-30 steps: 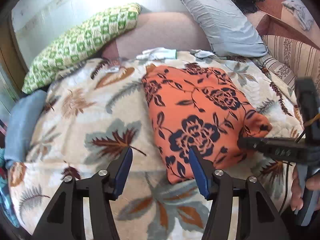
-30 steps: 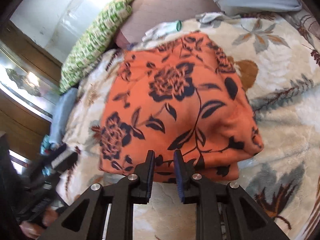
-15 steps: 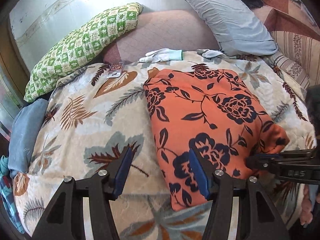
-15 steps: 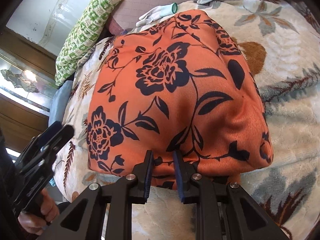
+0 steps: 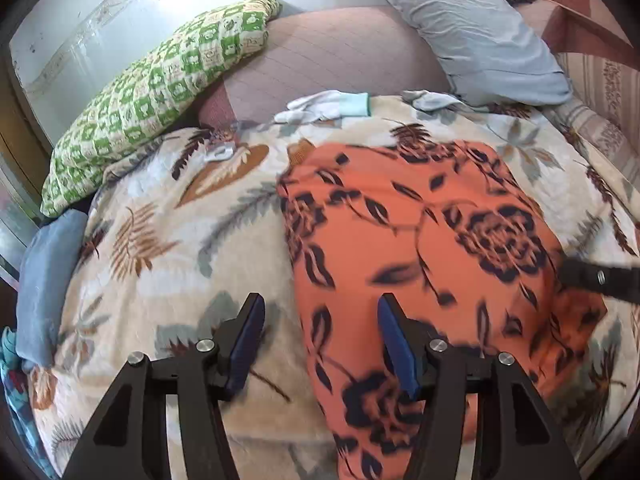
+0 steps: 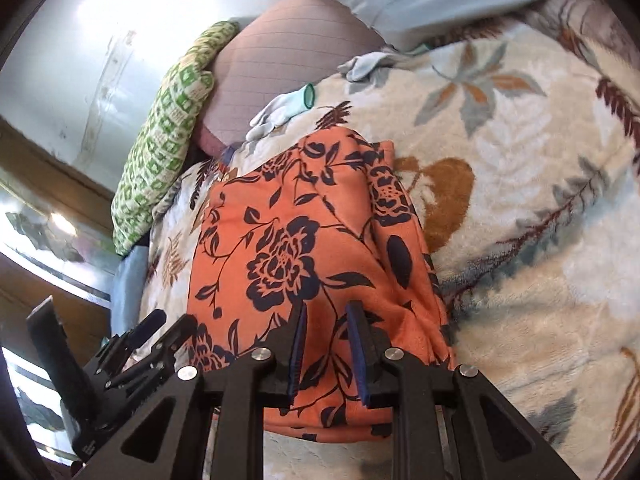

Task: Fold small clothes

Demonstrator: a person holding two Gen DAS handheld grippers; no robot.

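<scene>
An orange garment [image 5: 420,240] with dark flowers lies folded on the leaf-patterned blanket [image 5: 168,248]. My left gripper [image 5: 320,304] stands open over the garment's left edge: one blue pad is above the blanket, the other above the cloth. The right wrist view shows the same garment [image 6: 288,248] close beneath my right gripper [image 6: 328,308]. Its jaws stand only a narrow gap apart, with flat orange cloth showing through the gap; I see no fold pinched. The right gripper's tip [image 5: 600,280] enters the left view at the garment's right side. The left gripper [image 6: 148,328] shows at lower left.
A green checked pillow [image 5: 160,92] and a grey pillow [image 5: 460,28] lean at the head of the bed. Pale gloves [image 5: 328,106] lie at the blanket's far edge. A blue cloth [image 5: 44,280] sits off the left side. Striped bedding lies far right.
Both grippers have moved in over the garment, which now looms larger. The right gripper went from its near edge to above its middle and rolled. Neither jaw gap changed.
</scene>
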